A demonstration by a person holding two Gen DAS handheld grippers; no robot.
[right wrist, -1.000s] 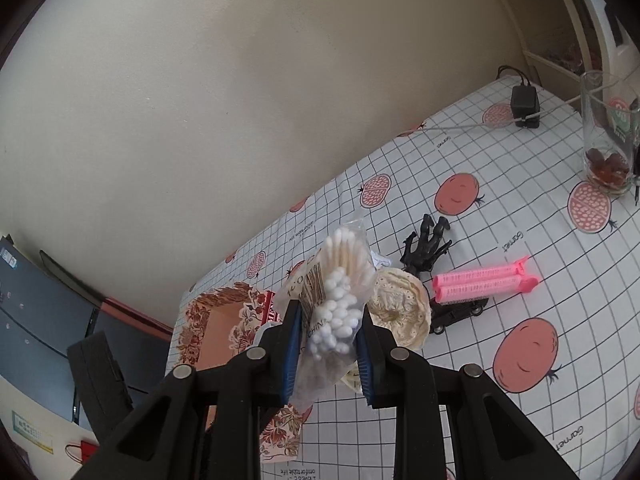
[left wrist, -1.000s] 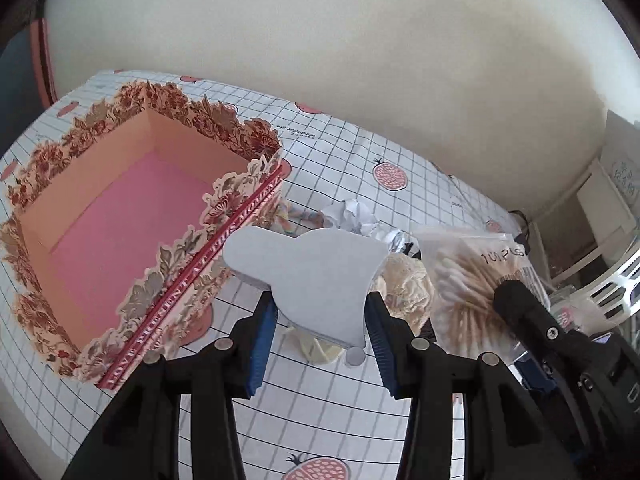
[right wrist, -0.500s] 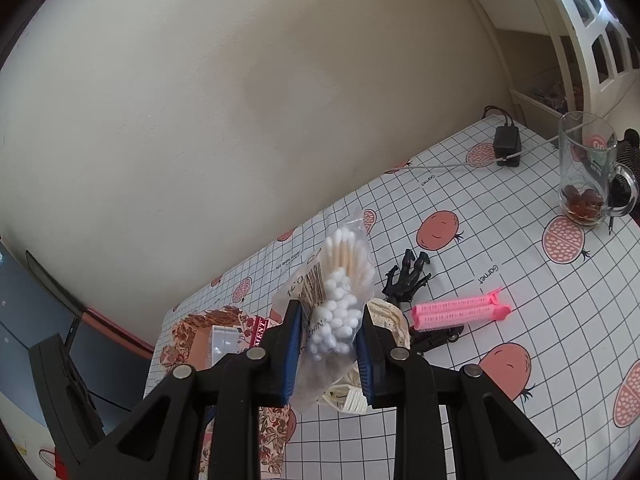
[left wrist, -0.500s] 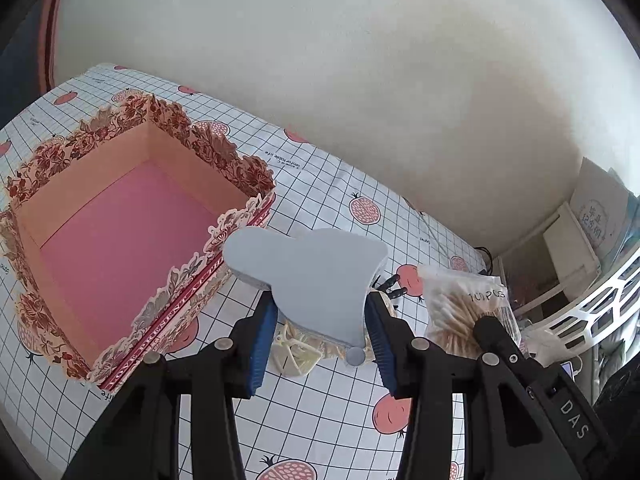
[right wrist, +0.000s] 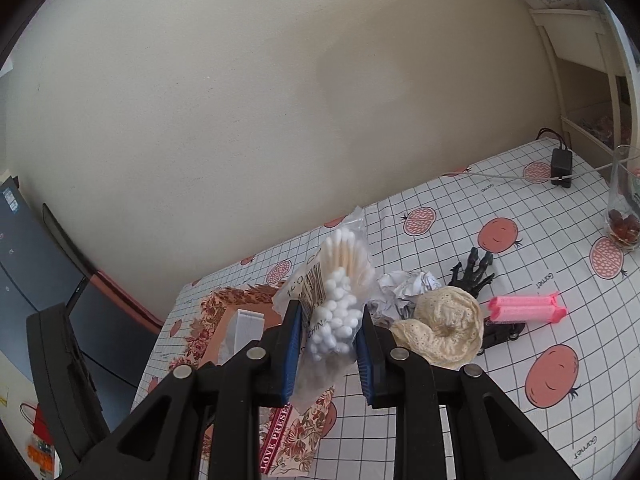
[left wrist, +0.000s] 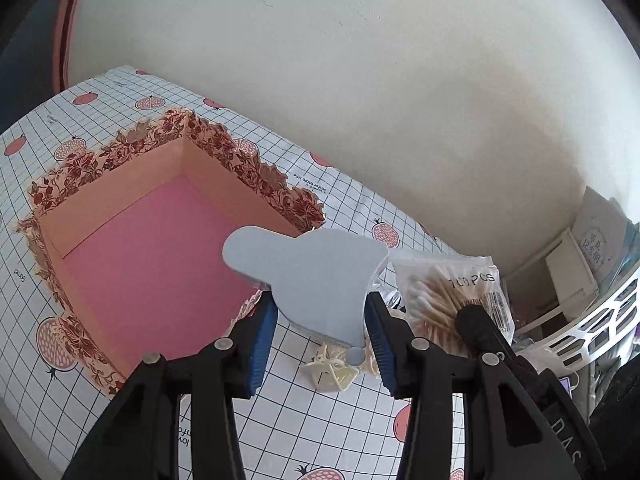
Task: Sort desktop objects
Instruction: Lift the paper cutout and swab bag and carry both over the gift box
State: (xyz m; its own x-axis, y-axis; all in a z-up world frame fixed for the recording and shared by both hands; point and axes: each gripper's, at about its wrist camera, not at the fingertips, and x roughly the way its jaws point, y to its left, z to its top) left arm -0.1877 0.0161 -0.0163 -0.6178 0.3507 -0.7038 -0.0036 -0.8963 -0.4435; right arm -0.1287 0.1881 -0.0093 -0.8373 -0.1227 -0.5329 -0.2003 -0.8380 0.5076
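- Left wrist view: a desk [left wrist: 316, 420] under a white checked cloth with red fruit prints stands against a plain cream wall.
- One open floral box [left wrist: 132, 264] with a pink floor sits at the left.
- Right wrist view: one lace pad [right wrist: 442, 330], one crumpled paper [right wrist: 406, 284], one black claw clip [right wrist: 474, 272], one pink pack [right wrist: 526, 309], one glass [right wrist: 624, 208] far right.
- Left claw [left wrist: 320, 328] is clamped on a grey-blue flat piece [left wrist: 316, 272], held over the box's right edge.
- Right claw [right wrist: 326, 340] is clamped on a bag of cotton swabs [right wrist: 340, 280], above the desk just right of the box.
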